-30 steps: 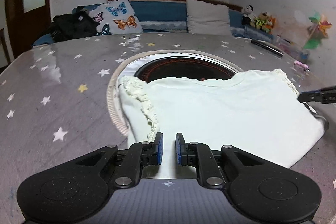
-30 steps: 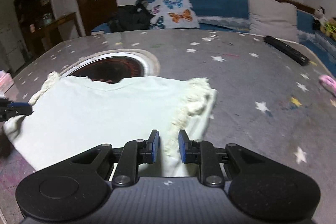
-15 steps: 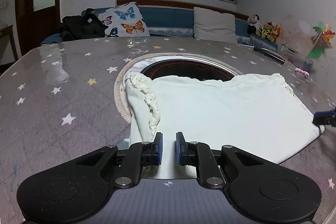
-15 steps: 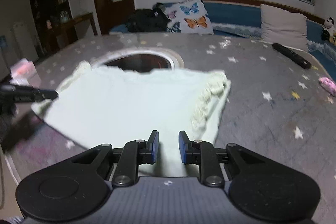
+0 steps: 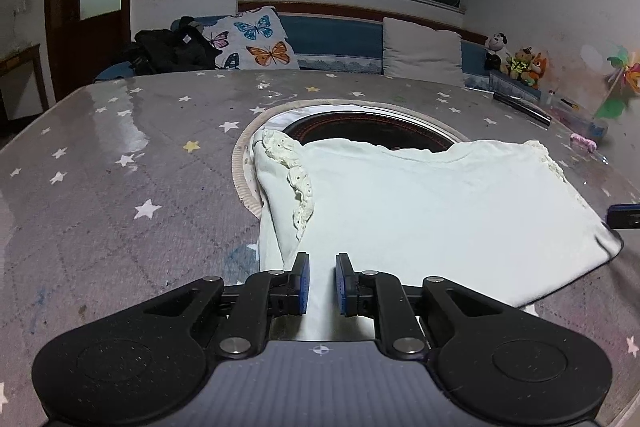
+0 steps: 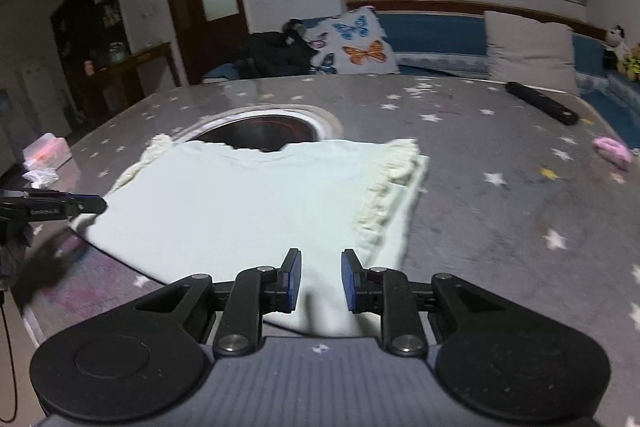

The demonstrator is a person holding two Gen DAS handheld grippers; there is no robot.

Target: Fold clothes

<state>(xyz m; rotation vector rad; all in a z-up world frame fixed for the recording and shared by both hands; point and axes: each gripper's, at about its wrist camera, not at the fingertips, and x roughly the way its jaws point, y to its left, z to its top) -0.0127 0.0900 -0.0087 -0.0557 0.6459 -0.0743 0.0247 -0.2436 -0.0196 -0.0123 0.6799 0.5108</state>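
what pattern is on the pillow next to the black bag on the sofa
Butterflies, blue and orange, on a white pillow; clearest in the left wrist view.

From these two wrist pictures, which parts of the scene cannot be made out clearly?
- Near hem of the pale white cotton top: hidden in both views by the black gripper bodies, so a grip by the left gripper or right gripper cannot be confirmed.
- Round dark opening in the star-patterned grey table: front part covered by the top.
- Small pink object: blurred in right wrist view.
- Shelf items: too dark and small.
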